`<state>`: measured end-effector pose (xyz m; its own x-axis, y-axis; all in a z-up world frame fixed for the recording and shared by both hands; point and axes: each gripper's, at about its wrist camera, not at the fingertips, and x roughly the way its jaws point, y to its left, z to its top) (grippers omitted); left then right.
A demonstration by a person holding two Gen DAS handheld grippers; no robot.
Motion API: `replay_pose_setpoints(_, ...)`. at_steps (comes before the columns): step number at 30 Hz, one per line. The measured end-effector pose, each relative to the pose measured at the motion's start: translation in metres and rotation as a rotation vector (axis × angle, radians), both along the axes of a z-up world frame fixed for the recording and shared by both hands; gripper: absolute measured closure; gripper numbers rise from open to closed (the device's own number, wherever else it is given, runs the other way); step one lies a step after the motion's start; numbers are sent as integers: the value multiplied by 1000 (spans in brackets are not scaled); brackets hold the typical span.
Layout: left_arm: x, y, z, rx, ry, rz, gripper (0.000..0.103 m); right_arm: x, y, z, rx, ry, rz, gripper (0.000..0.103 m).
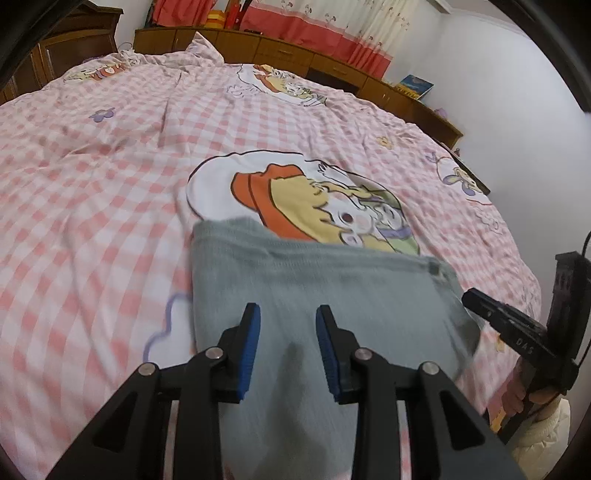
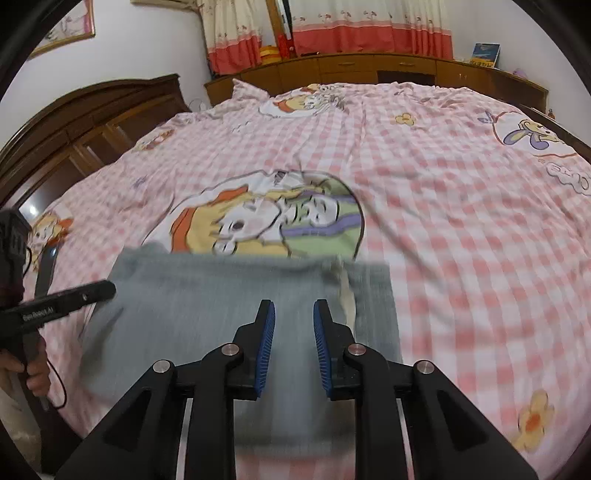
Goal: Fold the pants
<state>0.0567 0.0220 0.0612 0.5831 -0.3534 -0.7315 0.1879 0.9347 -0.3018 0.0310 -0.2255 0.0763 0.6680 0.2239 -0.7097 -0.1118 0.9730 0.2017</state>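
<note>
Pants lie folded on the checked bedspread, both claws parted above them

Pants (image 1: 332,295) of grey ribbed knit lie in a folded block on the near part of the bed, over a pink-and-white checked bedspread (image 1: 92,206). Their far edge covers the lower rim of a big cartoon print (image 1: 317,206) of a figure in an orange hat. A pale drawstring (image 2: 345,295) trails across the cloth near its right side, as the right wrist view shows it.

The left gripper (image 1: 288,343) points down over the grey cloth, its blue-padded fingers (image 1: 251,350) standing apart with nothing pinched between them. The right gripper (image 2: 294,339) is over the same garment, jaws parted by a narrow gap, and no fold is caught in them. Whether either tip touches the fabric I cannot tell, since the cloth is blurred there.

Beyond the bed runs a low wooden cabinet (image 2: 369,66) under cream curtains (image 2: 369,26) with red hems. A dark wooden headboard (image 2: 92,122) stands at the left.
</note>
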Motion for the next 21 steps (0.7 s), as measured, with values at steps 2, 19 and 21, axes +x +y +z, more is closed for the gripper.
replay_pose_setpoints(2, -17, 1, 2, 6, -15, 13, 71, -11, -1, -3, 1, 11, -2, 81)
replay_pose_setpoints(19, -58, 6, -27, -12, 100, 5, 72, -43, -14, -38, -6, 129, -76, 80)
replay_pose_setpoints(21, -65, 7, -25, -10, 108, -5, 72, -48, -12, -31, 13, 125, -78, 80)
